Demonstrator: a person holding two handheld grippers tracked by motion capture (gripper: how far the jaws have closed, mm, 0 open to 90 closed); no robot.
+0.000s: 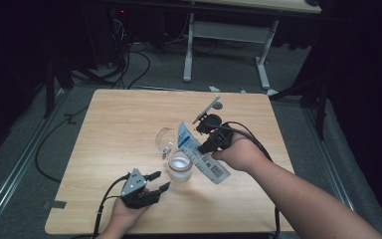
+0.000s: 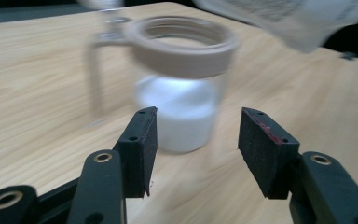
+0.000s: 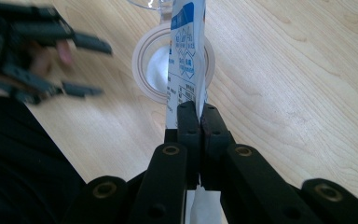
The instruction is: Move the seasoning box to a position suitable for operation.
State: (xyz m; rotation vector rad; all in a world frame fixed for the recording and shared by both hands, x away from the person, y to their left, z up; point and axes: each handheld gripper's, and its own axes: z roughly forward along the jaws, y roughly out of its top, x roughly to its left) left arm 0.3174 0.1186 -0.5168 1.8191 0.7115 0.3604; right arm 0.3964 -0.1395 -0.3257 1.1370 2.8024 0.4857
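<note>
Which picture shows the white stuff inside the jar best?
The left gripper view: the jar is close and side-on, white filling its lower half, though blurred. The high view shows the jar small, from above. In the right gripper view the packet covers part of the jar.

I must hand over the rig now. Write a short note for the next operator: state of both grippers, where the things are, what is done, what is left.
Right gripper: shut on the packet, held tilted above the jar.
Left gripper: open, holding nothing, near the jar on the table.
Jar: upright, open, white contents inside. Its glass lid hangs open behind it.
Done: packet brought over the jar's mouth.
Left: probably finish pouring, put the packet down, close the lid.
</note>
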